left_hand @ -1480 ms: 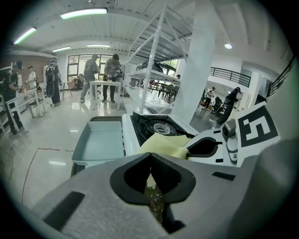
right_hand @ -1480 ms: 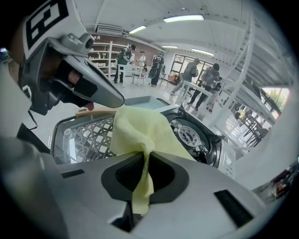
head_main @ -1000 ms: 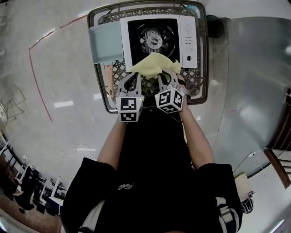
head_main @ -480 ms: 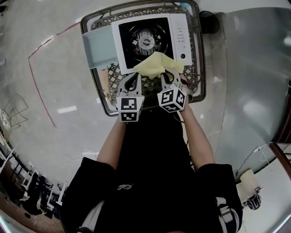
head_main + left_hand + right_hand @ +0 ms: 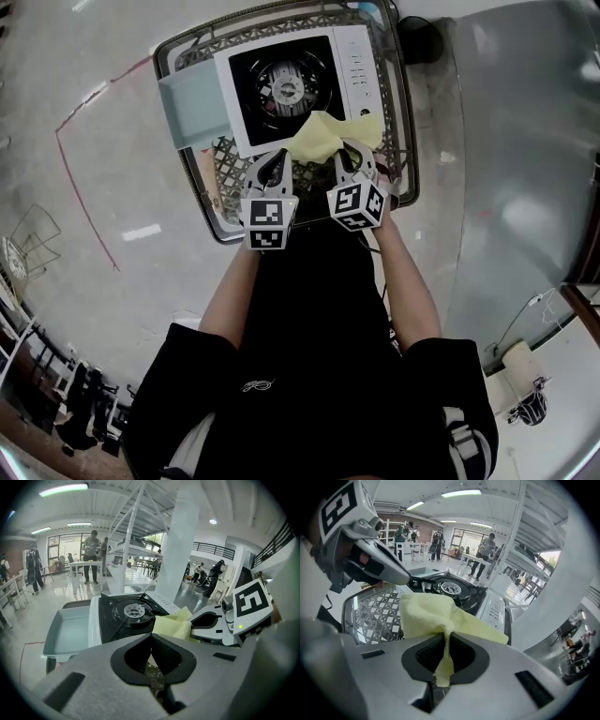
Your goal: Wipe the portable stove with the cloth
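Two grippers meet at the near edge of the portable stove [image 5: 361,70], which sits in a grey lattice basket [image 5: 234,178] with a pale blue tray [image 5: 192,103] at its left. The right gripper [image 5: 349,155] pinches a fold of the soft yellow cloth [image 5: 330,134], which drapes over the stove's near right corner. The left gripper [image 5: 272,161] has its fingers [image 5: 133,656] pressed together, nothing plainly held. To wipe well, lay the cloth flat on the smooth white casing, sweep in overlapping strokes, and go gently round the ribbed round burner [image 5: 284,89] in the glossy black top, where limp fabric may snag.
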`<state>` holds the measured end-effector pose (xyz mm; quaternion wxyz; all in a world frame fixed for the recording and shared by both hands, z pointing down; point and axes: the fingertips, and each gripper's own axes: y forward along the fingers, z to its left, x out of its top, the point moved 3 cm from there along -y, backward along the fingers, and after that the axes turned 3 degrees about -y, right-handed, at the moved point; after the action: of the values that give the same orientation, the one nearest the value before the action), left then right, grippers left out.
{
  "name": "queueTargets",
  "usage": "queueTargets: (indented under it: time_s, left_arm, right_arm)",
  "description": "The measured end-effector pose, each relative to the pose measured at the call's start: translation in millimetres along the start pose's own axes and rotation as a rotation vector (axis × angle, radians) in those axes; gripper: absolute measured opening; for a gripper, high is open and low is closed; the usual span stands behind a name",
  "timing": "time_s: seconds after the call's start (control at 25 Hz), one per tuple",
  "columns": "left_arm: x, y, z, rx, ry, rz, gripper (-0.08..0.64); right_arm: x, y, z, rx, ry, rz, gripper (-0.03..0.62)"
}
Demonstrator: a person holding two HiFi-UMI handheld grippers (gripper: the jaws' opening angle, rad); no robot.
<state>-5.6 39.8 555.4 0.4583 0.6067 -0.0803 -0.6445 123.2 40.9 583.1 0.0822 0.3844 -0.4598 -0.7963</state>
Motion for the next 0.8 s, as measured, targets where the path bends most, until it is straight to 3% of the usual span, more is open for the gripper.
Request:
queueTargets:
  time_s: [0.8]
  left_arm:
    - [14, 24, -35, -0.046, 0.037, 0.018, 0.017]
  right_arm:
    - [-35, -17, -39, -0.058, 0.047, 0.029, 0.018]
